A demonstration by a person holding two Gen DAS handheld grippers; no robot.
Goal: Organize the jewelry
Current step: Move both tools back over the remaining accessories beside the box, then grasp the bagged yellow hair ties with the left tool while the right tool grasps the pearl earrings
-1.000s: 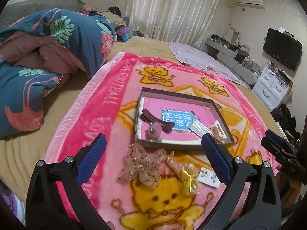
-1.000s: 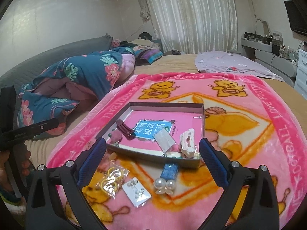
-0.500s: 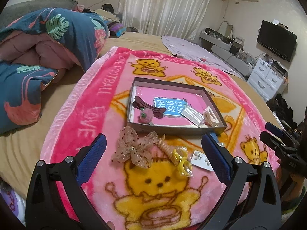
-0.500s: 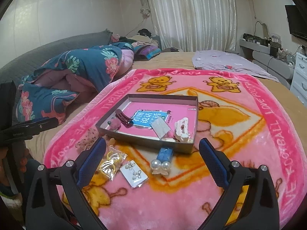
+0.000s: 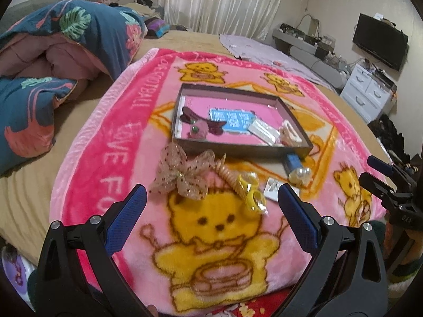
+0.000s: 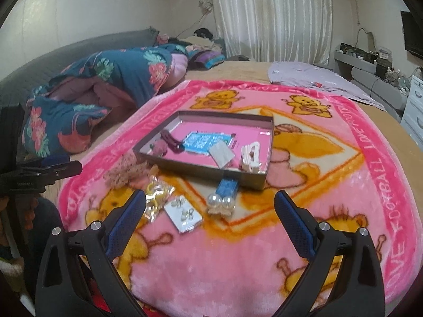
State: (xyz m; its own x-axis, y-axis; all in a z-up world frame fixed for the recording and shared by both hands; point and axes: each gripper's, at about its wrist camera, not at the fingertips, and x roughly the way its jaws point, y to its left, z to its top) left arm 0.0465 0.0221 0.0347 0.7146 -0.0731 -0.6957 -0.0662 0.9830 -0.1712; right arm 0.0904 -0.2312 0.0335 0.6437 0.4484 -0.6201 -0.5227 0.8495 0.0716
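A shallow dark tray with a pink floor lies on a pink bear blanket. It holds a dark hair clip, a blue card, a small clear packet and a white clip. In front of the tray lie a beige bow, a yellow item in a clear bag, an earring card and a pearl clip on a blue card. My left gripper and right gripper are both open and empty, held back from the items.
A folded flowered quilt lies at the left on the bed. A lilac cloth lies at the far right. White drawers and a television stand beyond the bed. The right gripper shows in the left wrist view.
Both grippers have drawn back and up from the tray, so the tray and loose items look smaller and farther. Both stay open. No item has moved.
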